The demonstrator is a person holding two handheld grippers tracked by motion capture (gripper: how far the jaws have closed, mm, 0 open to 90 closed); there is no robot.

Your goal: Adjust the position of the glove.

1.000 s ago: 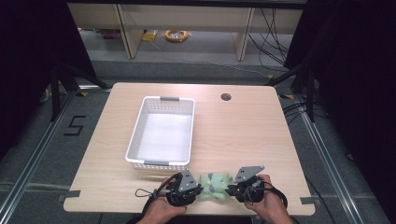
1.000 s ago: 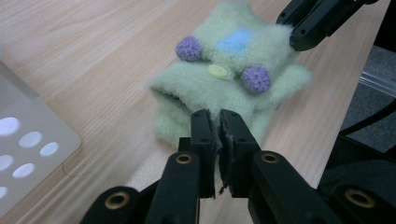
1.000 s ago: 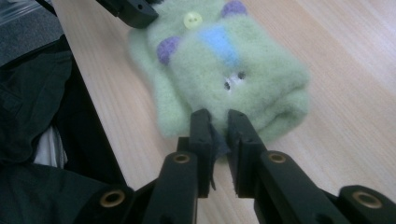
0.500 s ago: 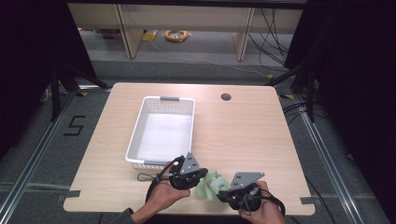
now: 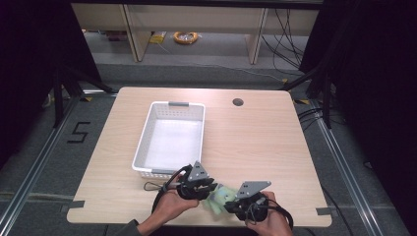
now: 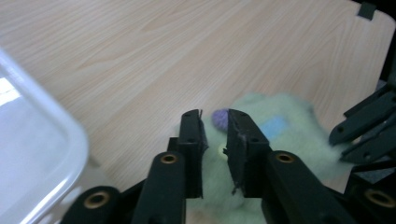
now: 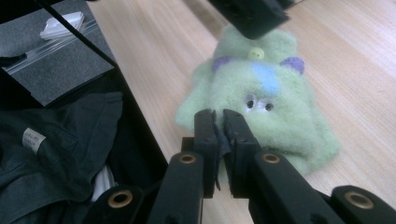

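- A pale green fuzzy plush toy (image 5: 220, 196) with purple horns, a blue patch and small eyes lies on the light wooden table (image 5: 255, 142), near its front edge, between the two claws.
- The left gripper (image 6: 215, 135) hangs just above the toy's horned end. Its jaws have just been opening and now stand a little apart. The fur shows in the gap, but the pads do not press on it.
- The right gripper (image 7: 219, 122) sits at the toy's opposite, lower edge, jaws drawn nearly together and pinching a fold of the green fur.
- A white perforated plastic basket (image 5: 147, 142) stands just beyond the left claw, apart from the toy.
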